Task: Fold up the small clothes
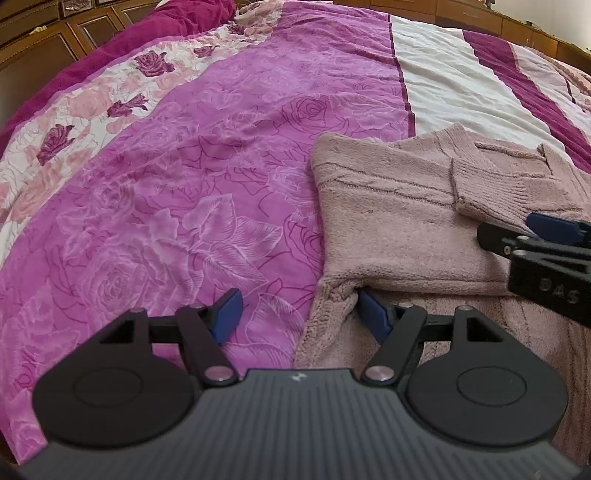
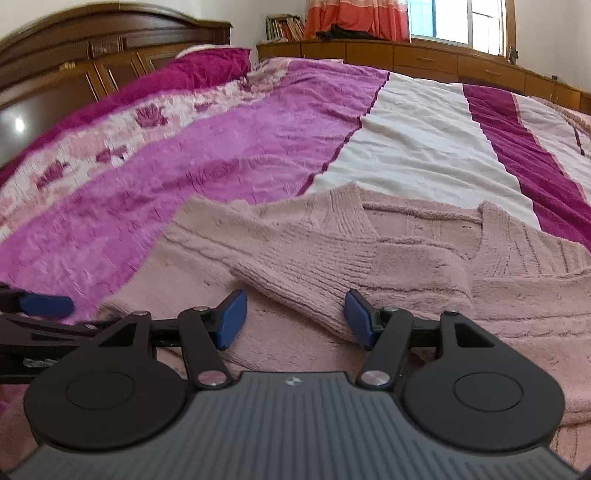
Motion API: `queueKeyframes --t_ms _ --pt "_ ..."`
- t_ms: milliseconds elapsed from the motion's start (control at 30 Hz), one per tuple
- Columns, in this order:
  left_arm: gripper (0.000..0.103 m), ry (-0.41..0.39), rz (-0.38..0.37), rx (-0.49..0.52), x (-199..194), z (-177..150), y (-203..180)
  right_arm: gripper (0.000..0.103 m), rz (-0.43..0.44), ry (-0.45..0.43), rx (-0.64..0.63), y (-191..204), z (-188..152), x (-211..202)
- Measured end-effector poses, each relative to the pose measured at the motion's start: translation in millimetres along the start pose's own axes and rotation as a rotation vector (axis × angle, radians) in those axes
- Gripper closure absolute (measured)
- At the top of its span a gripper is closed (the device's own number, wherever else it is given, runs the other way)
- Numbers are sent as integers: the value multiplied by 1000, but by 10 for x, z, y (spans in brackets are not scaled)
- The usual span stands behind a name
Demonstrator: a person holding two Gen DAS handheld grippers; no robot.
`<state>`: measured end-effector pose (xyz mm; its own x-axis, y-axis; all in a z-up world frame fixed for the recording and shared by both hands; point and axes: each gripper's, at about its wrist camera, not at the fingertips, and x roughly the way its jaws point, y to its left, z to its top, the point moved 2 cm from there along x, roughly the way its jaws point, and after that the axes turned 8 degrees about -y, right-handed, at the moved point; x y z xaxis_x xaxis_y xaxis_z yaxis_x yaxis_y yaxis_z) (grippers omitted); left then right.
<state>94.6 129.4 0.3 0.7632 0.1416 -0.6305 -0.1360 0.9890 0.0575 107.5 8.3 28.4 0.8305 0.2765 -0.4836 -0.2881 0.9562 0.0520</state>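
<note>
Item: dusty-pink knitted sweater [image 1: 399, 229], ribbed cuffs, partly folded. It lies flat on the bedspread toward the near edge of the bed. One sleeve [image 2: 306, 266] is laid across the body, its ribbed cuff pointing toward the near edge.

Support: bed covered by a magenta rose-patterned bedspread [image 1: 192, 177] with a white band [image 1: 454, 85] and dark plum stripes running toward the far edge. A carved dark wooden headboard [image 2: 92, 48] stands at the head of the bed.

Left gripper [image 1: 295, 314]: black frame, blue-padded fingers [image 1: 373, 314] spread apart, released. It straddles the sweater's near left border; one finger sits against the knit under a fold, the other over bare bedspread. Nothing is clamped.

Right gripper [image 2: 293, 317]: same make, fingers [image 2: 231, 317] spread, released. The folded sleeve's cuff end lies between them, unpinched as far as can be seen.

Background: low wooden cabinets [image 2: 424, 59] along the far wall, an orange curtain [image 2: 354, 18] and a window [image 2: 458, 20].
</note>
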Motion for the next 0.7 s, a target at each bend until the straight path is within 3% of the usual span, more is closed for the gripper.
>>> queueKeyframes --t_ms 133,167,267,500,700 --pt "32 -5 4 10 4 -4 -19 66 -31 0 -82 49 -50 60" --pt "32 -6 4 10 2 -7 -24 77 -39 0 -85 37 -44 63" --pt "32 -9 1 12 1 -12 -13 94 -49 -8 -43 -65 14 28" --pt "31 -10 2 16 -2 -12 -10 95 -95 -143 154 -504 235 -439" --pt "30 -14 8 15 0 -18 -14 95 -163 -205 258 -1036 302 -824"
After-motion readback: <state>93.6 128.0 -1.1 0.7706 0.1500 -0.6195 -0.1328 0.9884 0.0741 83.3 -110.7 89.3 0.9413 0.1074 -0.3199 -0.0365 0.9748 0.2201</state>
